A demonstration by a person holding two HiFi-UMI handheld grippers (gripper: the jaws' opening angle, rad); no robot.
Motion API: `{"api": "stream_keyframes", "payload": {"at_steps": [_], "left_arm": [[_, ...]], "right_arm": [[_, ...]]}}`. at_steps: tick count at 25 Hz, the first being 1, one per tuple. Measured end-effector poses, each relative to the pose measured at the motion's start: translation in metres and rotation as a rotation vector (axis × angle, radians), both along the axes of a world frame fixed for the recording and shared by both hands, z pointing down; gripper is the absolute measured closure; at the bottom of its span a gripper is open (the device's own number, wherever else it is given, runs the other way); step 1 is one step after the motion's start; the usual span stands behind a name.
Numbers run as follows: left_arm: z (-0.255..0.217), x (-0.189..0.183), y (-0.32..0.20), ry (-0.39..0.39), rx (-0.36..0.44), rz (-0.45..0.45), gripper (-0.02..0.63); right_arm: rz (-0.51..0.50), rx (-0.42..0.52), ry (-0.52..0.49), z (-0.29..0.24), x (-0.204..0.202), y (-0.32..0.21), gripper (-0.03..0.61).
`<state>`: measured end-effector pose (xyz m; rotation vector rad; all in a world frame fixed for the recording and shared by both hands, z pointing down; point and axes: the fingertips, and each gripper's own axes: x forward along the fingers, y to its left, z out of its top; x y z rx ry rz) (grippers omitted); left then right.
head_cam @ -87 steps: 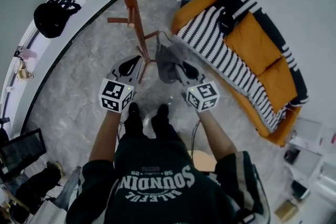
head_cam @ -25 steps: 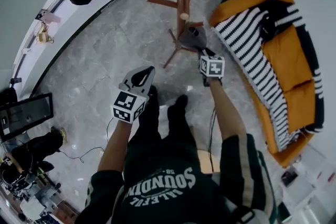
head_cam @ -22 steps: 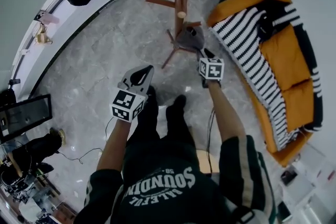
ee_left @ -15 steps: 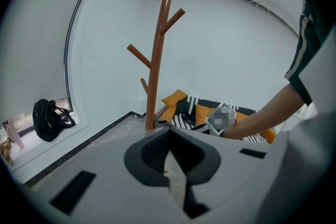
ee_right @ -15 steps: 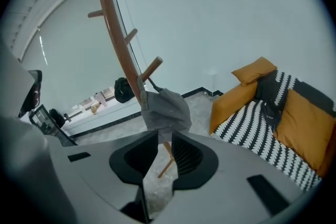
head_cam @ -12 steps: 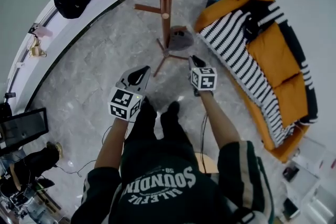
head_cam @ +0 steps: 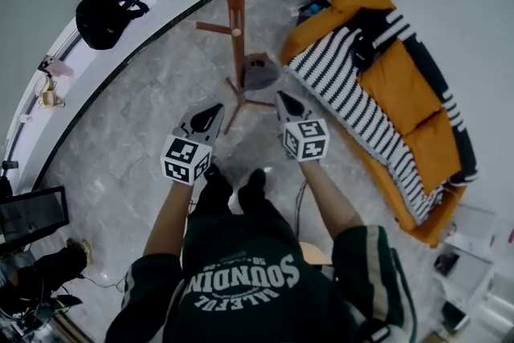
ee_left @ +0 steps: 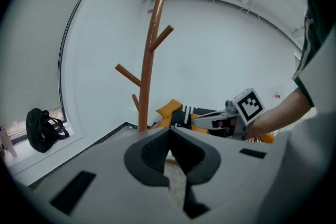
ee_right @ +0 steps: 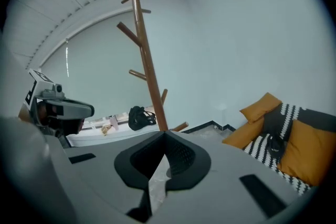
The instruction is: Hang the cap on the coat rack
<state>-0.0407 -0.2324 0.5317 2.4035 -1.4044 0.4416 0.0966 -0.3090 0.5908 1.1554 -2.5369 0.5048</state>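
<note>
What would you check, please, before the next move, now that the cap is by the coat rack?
1. The cap hangs low on the coat rack, beside its pole: ok.
2. The right hand-held gripper is apart from the cap; its jaws have just been closing, with nothing between them: ok.
3. The left hand-held gripper is shut and empty: ok.
4. The coat rack stands upright in both gripper views: ok.
5. How firmly the cap sits on the rack: cannot tell, since the head view shows it only from above.
</note>
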Motion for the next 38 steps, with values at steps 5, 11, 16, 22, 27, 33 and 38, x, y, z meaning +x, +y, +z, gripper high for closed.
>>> {"api": "stream_keyframes", "payload": {"at_steps": [5, 11, 16, 22, 27, 33, 38], "left_arm": [[-0.02, 0.004, 0.0, 0.003, 0.048, 0.002, 0.615], [-0.039, 0.008, 0.003, 0.008, 0.092, -0.007, 0.615], [-0.045, 0.012, 0.005, 0.01, 0.108, -0.003, 0.615], [-0.05, 0.014, 0.007, 0.003, 0.13, -0.003, 0.615], [-0.049, 0.02, 0.008, 0.007, 0.132, -0.002, 0.615], [-0.046, 0.015, 0.008, 0.008, 0.122, -0.006, 0.615], [-0.041, 0.017, 0.005, 0.008, 0.115, -0.006, 0.615]], "right_arm": [[-0.007, 0.061, -0.05, -0.041, 0.004, 0.011, 0.578], [-0.013, 0.131, -0.078, -0.078, 0.008, 0.026, 0.58], [-0.026, 0.167, -0.08, -0.089, 0.008, 0.033, 0.58], [-0.036, 0.168, -0.075, -0.088, 0.008, 0.04, 0.58], [-0.034, 0.18, -0.066, -0.09, 0.014, 0.043, 0.58], [-0.036, 0.183, -0.08, -0.09, 0.01, 0.041, 0.58], [-0.052, 0.183, -0.074, -0.088, 0.009, 0.039, 0.58]]}}
